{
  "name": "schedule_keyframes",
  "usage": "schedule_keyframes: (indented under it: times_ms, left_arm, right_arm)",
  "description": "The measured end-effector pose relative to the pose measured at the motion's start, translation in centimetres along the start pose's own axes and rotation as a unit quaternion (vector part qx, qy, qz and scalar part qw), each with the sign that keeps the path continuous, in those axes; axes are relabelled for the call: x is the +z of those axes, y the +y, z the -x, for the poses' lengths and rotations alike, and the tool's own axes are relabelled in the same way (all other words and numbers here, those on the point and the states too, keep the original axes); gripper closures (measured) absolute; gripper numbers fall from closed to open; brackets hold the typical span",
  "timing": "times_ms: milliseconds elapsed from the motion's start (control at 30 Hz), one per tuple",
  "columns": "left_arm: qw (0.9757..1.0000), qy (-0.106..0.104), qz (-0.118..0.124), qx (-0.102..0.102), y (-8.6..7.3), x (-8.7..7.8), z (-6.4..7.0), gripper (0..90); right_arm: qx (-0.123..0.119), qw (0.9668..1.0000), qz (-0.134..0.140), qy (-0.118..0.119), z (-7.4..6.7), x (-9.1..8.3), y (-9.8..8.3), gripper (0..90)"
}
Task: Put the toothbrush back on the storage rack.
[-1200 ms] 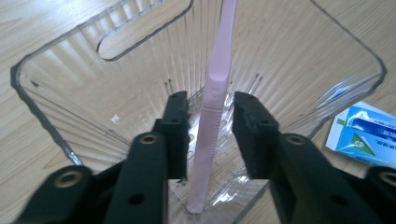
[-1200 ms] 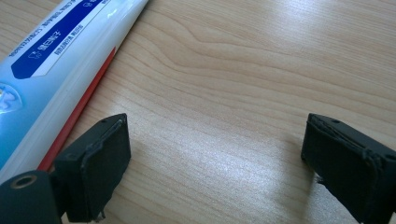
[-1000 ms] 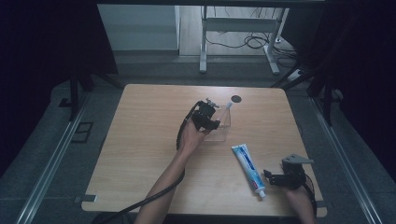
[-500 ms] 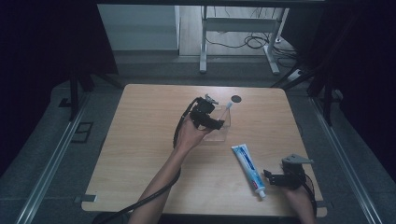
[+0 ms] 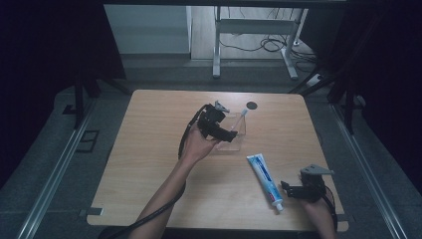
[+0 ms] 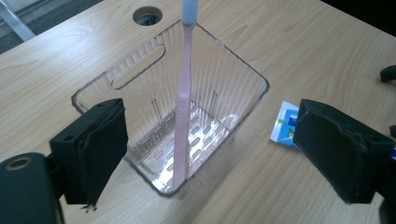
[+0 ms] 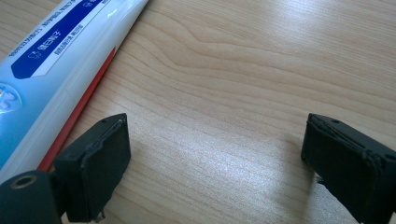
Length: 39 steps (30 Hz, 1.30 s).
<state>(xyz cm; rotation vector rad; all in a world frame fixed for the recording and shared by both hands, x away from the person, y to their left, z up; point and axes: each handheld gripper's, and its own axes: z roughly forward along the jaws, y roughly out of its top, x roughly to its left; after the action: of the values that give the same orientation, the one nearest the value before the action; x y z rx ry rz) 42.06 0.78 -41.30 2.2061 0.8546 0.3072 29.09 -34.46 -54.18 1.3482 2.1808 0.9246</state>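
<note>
A pink toothbrush (image 6: pixel 184 93) with a pale blue head stands tilted inside a clear ribbed plastic holder (image 6: pixel 233 56) near the table's middle (image 5: pixel 238 143). My left gripper (image 6: pixel 219 149) hovers just above the holder (image 5: pixel 230 135). Its jaws have just been opening and now stand wide, touching nothing. A white and blue toothpaste tube (image 5: pixel 263 177) lies flat on the wood at the right front. My right gripper (image 5: pixel 287 190) rests low beside the tube's cap end. In the right gripper view its open jaws (image 7: pixel 219 163) span bare wood, with the tube (image 7: pixel 51 60) just outside the left one.
A round cable hole (image 5: pixel 252 105) sits in the table behind the holder. The wooden table (image 5: pixel 149 164) ends close behind my right hand at the front right corner. A metal desk frame (image 5: pixel 217 45) stands on the floor beyond the far edge.
The left gripper has opened its jaws and lifted slightly away from the holder, leaving the toothbrush standing in it. The right gripper has not moved.
</note>
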Motion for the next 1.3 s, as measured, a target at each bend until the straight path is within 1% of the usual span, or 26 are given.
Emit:
schedule_keyframes:
  times_ms: [167, 333, 467, 600, 633, 667, 1000, 1200, 1233, 1300]
  left_arm:
    - [1.0000, -0.001, 0.003, 0.000, -0.6, -0.8, -0.1, 4.2]
    - [1.0000, 0.001, 0.007, -0.001, -1.7, -1.5, -0.4, 0.0]
    - [0.9999, 0.002, 0.010, -0.002, -2.6, -1.9, -0.6, 0.0]
    - [0.9999, 0.007, 0.014, 0.001, -3.6, -2.2, -0.8, 0.0]
    - [0.9998, 0.006, 0.018, -0.002, -3.9, -2.3, -0.8, 0.0]
    - [0.9999, 0.007, 0.015, 0.001, -4.2, -2.4, -0.9, 0.0]
    - [0.9998, 0.011, 0.015, -0.003, -6.7, -2.6, -1.3, 0.0]
    - [0.9999, 0.009, 0.013, -0.002, -8.0, -2.8, -1.3, 0.0]
    - [0.9999, 0.009, 0.013, -0.006, -8.2, -2.8, -1.2, 0.0]
    - [0.9999, 0.008, 0.012, -0.003, -8.7, -2.8, -1.2, 0.0]
  right_arm:
    - [0.000, 1.0000, 0.000, 0.000, 0.0, 0.0, 0.0, 7.8]
    - [0.000, 1.0000, 0.000, 0.000, 0.0, 0.0, 0.0, 7.8]
    - [0.000, 1.0000, 0.000, 0.000, 0.0, 0.0, 0.0, 7.8]
    - [0.000, 1.0000, 0.000, 0.000, 0.0, 0.0, 0.0, 7.8]
    - [0.000, 1.0000, 0.000, 0.000, 0.0, 0.0, 0.0, 7.8]
    - [0.000, 1.0000, 0.000, 0.000, 0.0, 0.0, 0.0, 7.8]
    - [0.000, 1.0000, -0.001, 0.000, 0.0, 0.0, 0.0, 7.8]
    - [0.000, 1.0000, -0.001, 0.000, 0.0, 0.0, 0.0, 7.8]
    - [0.000, 1.0000, -0.001, 0.000, 0.0, 0.0, 0.0, 7.8]
    - [0.000, 1.0000, -0.001, 0.000, 0.0, 0.0, 0.0, 7.8]
